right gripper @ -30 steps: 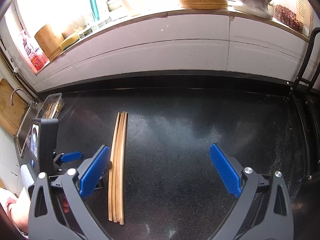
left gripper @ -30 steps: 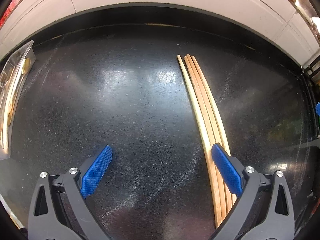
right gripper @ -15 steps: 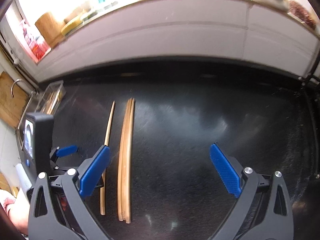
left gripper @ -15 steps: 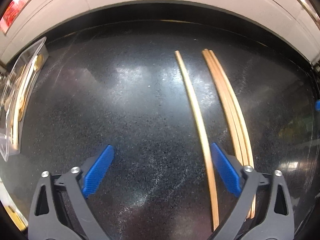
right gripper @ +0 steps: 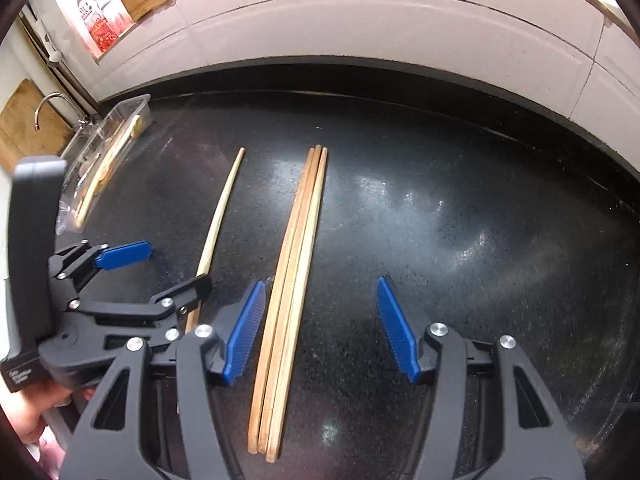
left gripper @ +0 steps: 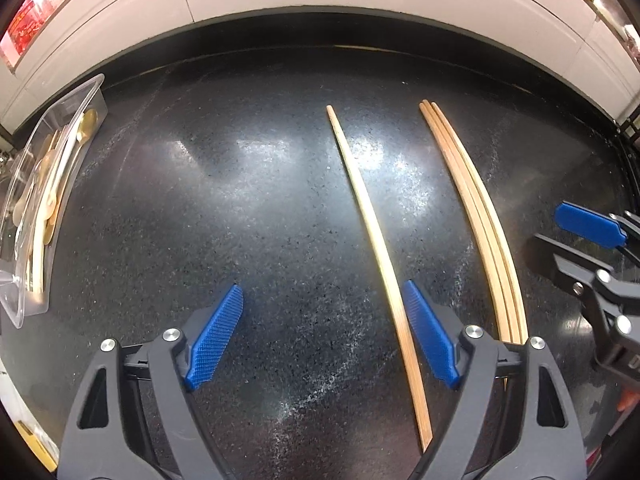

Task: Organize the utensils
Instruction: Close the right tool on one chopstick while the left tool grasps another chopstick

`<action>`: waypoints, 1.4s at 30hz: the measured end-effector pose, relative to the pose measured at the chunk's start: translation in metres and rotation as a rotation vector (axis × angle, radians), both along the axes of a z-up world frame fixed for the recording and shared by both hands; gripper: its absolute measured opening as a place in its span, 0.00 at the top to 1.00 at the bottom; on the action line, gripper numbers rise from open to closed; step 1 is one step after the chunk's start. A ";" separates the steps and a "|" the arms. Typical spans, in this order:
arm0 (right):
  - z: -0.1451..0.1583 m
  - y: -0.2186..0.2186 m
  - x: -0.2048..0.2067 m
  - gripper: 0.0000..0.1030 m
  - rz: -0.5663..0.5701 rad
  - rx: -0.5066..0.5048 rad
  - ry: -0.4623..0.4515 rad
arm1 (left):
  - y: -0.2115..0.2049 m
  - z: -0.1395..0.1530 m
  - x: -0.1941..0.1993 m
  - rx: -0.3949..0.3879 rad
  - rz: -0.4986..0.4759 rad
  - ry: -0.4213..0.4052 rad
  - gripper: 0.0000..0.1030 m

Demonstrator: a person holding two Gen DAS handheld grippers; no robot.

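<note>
On the black counter [left gripper: 200, 220], chopsticks getting sorted

Left gripper [left gripper: 324, 340] closing, unclenched around the single chopstick [left gripper: 372, 220]; right gripper [right gripper: 320, 328] closing too, not gripping yet, straddling the bundle of three [right gripper: 296, 248] just right of that single.

We see a black countertop [left gripper: 200, 208] flecked with pale speckles and white glare. The chopsticks [right gripper: 296, 240] on it are light tan wood, the single chopstick [left gripper: 372, 220] paler. Both grippers, left gripper [left gripper: 322, 338] and right gripper [right gripper: 320, 330], are black with blue cross-hatched pads. The container [left gripper: 24, 184] is clear plastic; the wall [right gripper: 360, 28] is white.
</note>
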State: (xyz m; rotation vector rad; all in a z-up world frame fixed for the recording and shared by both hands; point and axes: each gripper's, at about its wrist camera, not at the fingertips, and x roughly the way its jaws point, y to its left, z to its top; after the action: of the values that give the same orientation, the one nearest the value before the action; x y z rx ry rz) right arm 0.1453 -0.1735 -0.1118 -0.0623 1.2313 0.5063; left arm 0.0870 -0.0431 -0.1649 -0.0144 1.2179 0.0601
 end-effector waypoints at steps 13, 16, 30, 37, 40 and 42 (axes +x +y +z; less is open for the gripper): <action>-0.019 0.017 0.014 0.56 0.008 -0.109 0.018 | 0.010 -0.003 0.012 -0.001 0.001 0.008 0.21; -0.022 0.023 0.014 0.64 0.018 -0.133 0.025 | 0.013 -0.005 0.013 0.000 -0.007 0.005 0.19; -0.023 0.037 0.009 0.93 0.026 -0.176 0.012 | -0.001 0.002 0.033 -0.016 -0.103 -0.033 0.91; -0.022 0.021 0.015 0.93 -0.052 -0.101 0.047 | 0.002 0.003 0.035 -0.084 -0.125 -0.030 0.95; -0.015 0.009 0.015 0.93 -0.088 -0.065 0.041 | 0.011 0.005 0.034 -0.112 -0.110 -0.046 0.95; -0.005 0.007 0.018 0.93 -0.090 -0.057 0.018 | 0.013 0.011 0.034 -0.113 -0.112 -0.060 0.95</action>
State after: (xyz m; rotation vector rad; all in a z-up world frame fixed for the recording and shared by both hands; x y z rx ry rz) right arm 0.1628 -0.1664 -0.1165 -0.0507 1.2604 0.3948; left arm 0.1214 -0.0299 -0.1535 -0.0458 1.1591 -0.1063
